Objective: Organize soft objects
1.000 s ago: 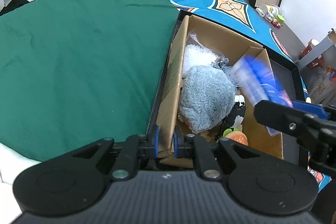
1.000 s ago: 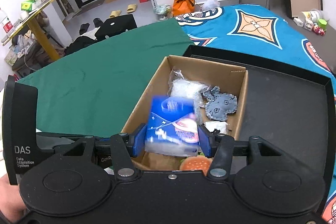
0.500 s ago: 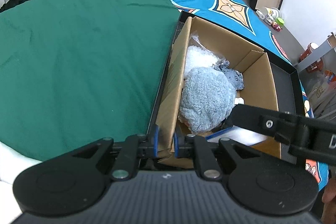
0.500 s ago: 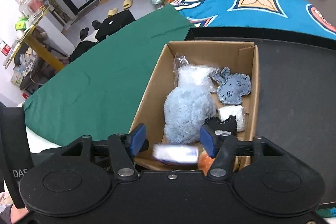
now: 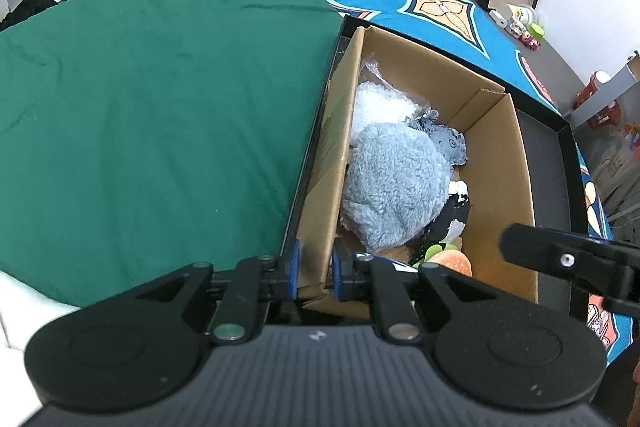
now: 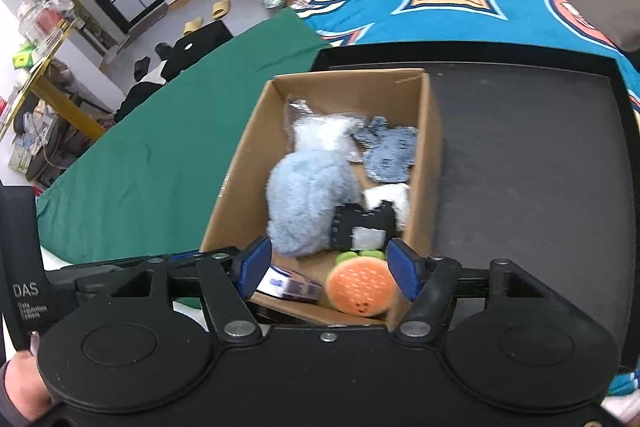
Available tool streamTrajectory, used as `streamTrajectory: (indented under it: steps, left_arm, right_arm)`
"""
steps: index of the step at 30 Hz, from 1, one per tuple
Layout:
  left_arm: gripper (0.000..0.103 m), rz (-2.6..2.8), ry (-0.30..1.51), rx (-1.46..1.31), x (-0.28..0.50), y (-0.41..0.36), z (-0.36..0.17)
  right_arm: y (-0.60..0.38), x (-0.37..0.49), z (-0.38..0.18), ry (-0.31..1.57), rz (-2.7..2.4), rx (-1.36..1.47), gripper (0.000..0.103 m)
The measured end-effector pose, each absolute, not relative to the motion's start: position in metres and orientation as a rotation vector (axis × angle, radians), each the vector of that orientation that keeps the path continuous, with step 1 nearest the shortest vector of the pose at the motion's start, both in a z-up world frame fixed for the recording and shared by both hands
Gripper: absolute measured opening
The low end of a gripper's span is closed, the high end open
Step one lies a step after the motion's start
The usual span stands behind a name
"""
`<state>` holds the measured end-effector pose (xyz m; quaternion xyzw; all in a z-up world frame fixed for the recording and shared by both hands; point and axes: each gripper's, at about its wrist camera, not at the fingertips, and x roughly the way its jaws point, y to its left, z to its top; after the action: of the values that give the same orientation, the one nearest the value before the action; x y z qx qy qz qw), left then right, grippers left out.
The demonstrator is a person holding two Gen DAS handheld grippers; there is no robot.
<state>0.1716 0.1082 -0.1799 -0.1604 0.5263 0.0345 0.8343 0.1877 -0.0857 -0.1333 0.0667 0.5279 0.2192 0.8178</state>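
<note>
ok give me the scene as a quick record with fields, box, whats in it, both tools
box: cardboard box, open top, on a black tray
contents: pale blue plush, grey toy, black and white toy, burger plush, blue pack at the near end
left tool: shut on the box's near left wall
right tool: over the box's near end, jaws just opened further, nothing between the pads
surface: green cloth left of the tray

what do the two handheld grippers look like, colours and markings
Both are black plastic. The left gripper has a ribbed grey top, two round discs, silver pivot screws and blue-padded fingers. The right gripper has smooth black discs and blue fingers. White DAS lettering marks the black upright piece at the far left of its view.
</note>
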Motion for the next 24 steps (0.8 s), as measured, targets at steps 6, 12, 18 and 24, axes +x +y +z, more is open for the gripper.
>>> streamTrajectory:
  steps: [6, 12, 18, 24]
  left_arm:
    - [0.017, 0.096, 1.13, -0.312, 0.174, 0.105, -0.169]
    - [0.046, 0.118, 1.106, -0.298, 0.175, 0.099, -0.146]
    - [0.066, 0.112, 1.105, -0.268, 0.173, 0.083, -0.126]
    - [0.073, 0.12, 1.101, -0.216, 0.168, 0.062, -0.111]
  right_arm:
    - [-0.112, 0.186, -0.128, 1.117, 0.434, 0.17, 0.072]
    - [-0.136, 0.182, -0.121, 1.09, 0.417, 0.185, 0.077]
    - [-0.16, 0.178, -0.118, 1.074, 0.396, 0.198, 0.087]
    - [-0.185, 0.175, -0.113, 1.053, 0.371, 0.227, 0.097]
